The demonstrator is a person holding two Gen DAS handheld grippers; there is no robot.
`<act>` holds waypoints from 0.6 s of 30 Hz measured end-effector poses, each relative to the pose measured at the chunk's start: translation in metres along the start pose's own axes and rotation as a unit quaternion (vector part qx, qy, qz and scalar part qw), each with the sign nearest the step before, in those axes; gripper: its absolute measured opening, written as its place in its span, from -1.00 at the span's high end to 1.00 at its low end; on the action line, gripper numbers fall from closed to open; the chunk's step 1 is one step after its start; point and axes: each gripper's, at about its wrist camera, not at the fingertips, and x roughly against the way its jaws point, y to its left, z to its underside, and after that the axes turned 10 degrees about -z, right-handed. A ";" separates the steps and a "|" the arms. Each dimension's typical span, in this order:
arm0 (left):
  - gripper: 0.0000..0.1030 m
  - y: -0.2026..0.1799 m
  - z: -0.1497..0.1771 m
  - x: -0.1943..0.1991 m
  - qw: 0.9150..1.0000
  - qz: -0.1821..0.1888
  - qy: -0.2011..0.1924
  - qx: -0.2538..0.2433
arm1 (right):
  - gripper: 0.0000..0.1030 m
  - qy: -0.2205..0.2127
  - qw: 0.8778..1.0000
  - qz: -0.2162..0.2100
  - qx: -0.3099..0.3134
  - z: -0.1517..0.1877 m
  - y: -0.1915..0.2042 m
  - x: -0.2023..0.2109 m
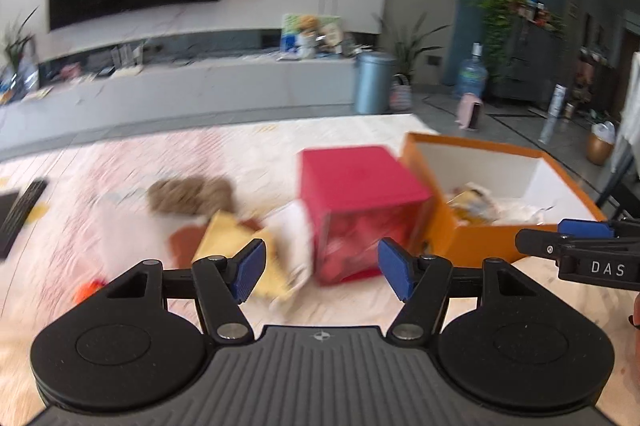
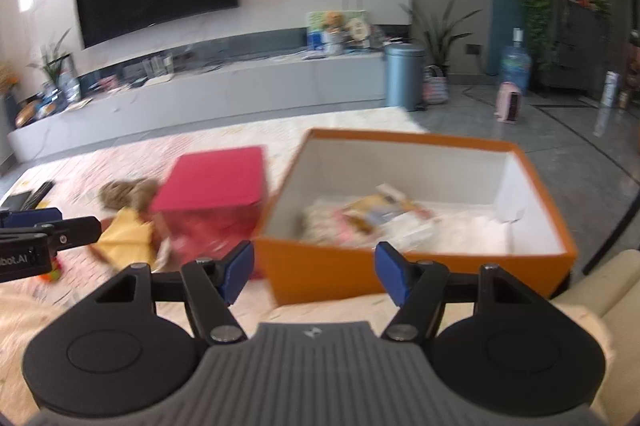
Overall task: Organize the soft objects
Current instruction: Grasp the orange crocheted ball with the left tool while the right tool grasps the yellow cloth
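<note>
My left gripper [image 1: 323, 268] hangs open over the pale mat with nothing between its blue pads. Just beyond it stands a red box [image 1: 360, 210], and left of that lies a doll [image 1: 200, 202] with brown hair and a yellow dress. An open orange box [image 1: 480, 242] sits to the right with soft packets [image 1: 476, 202] inside. My right gripper [image 2: 316, 272] is open and empty at the near wall of the orange box [image 2: 480, 266], whose contents [image 2: 360, 222] lie on white padding. Each gripper shows at the edge of the other's view: right gripper [image 1: 560, 236], left gripper [image 2: 52, 226]. The red box [image 2: 216, 186] and doll [image 2: 128, 222] are blurred.
Dark flat items [image 1: 24, 210] lie at the mat's left edge, and a small orange toy [image 1: 88, 288] lies near my left gripper. A cream cushion [image 2: 600, 306] is at my right. Beyond the mat are a long grey TV console [image 1: 200, 86] and a blue bin [image 1: 374, 82].
</note>
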 end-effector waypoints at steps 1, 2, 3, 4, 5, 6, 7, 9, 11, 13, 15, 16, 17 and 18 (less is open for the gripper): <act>-0.48 0.008 0.004 0.001 1.000 -0.005 0.005 0.007 | -0.27 0.005 1.000 -0.008 0.004 0.002 0.007 -0.003; -0.48 0.015 0.008 0.001 1.000 -0.010 0.009 0.014 | -0.26 0.010 1.000 -0.016 0.008 0.005 0.014 -0.005; -0.48 0.020 0.011 0.000 1.000 -0.016 0.014 0.018 | -0.20 0.014 1.000 -0.023 0.014 0.007 0.022 -0.008; -0.48 0.026 0.013 -0.001 0.999 -0.022 0.020 0.022 | -0.18 0.018 0.999 -0.030 0.019 0.009 0.029 -0.012; -0.48 0.036 0.017 0.001 0.999 -0.027 0.025 0.028 | -0.17 0.022 0.999 -0.037 0.026 0.011 0.037 -0.015; -0.48 0.044 0.020 0.002 0.998 -0.032 0.029 0.034 | -0.17 0.024 0.998 -0.043 0.032 0.013 0.044 -0.018; -0.48 0.051 0.022 0.003 0.998 -0.036 0.032 0.041 | -0.17 0.027 0.998 -0.051 0.039 0.015 0.053 -0.020; -0.48 0.067 0.028 0.004 0.997 -0.044 0.036 0.053 | -0.17 0.030 0.996 -0.064 0.051 0.017 0.066 -0.025; -0.46 0.080 0.033 0.007 0.996 -0.050 0.039 0.065 | -0.17 0.036 0.995 -0.076 0.062 0.019 0.080 -0.034; -0.35 0.093 0.038 0.007 0.995 -0.052 0.045 0.078 | -0.17 0.043 0.993 -0.083 0.070 0.019 0.090 -0.043; -0.34 0.103 0.042 0.006 0.993 -0.050 0.048 0.092 | -0.17 0.051 0.992 -0.092 0.073 0.019 0.098 -0.053; -0.34 0.109 0.045 0.004 0.993 -0.049 0.050 0.097 | -0.17 0.054 0.991 -0.094 0.074 0.020 0.102 -0.059; -0.34 0.111 0.046 0.003 0.992 -0.049 0.052 0.101 | -0.17 0.057 0.991 -0.097 0.077 0.020 0.106 -0.064; -0.34 0.114 0.046 0.001 0.992 -0.048 0.054 0.104 | -0.17 0.060 0.990 -0.099 0.079 0.019 0.109 -0.069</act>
